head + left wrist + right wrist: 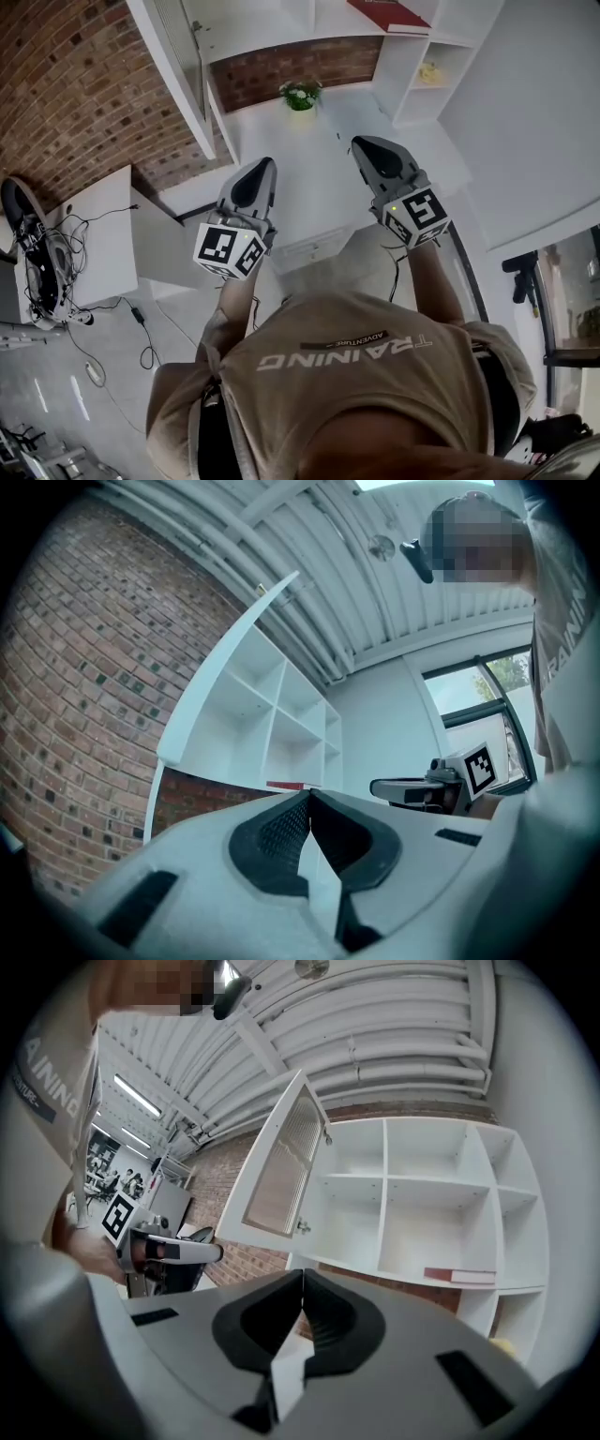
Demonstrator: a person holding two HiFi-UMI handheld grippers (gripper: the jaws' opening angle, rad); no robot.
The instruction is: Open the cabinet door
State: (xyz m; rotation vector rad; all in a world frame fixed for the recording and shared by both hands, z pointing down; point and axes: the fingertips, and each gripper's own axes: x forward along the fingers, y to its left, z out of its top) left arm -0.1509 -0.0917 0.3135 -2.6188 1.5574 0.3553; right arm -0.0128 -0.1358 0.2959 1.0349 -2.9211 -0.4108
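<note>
The white wall cabinet (pixel 422 1204) has its framed door (pixel 286 1162) swung wide open to the left, and the door (pixel 173 66) reaches over the brick wall in the head view. In the left gripper view the door (pixel 225 677) shows almost edge-on. Both grippers hang in the air in front of the cabinet, apart from the door. My left gripper (pixel 265 164) is shut with nothing in it, tips meeting (pixel 309 794). My right gripper (pixel 361 142) is shut and empty too (pixel 302 1274).
A red book (pixel 459 1276) lies on a lower cabinet shelf. A small potted plant (pixel 300 96) stands on the white counter (pixel 319 197) below. A yellow object (pixel 430 72) sits in a side cubby. Cables and gear (pixel 47 258) lie on the floor at left.
</note>
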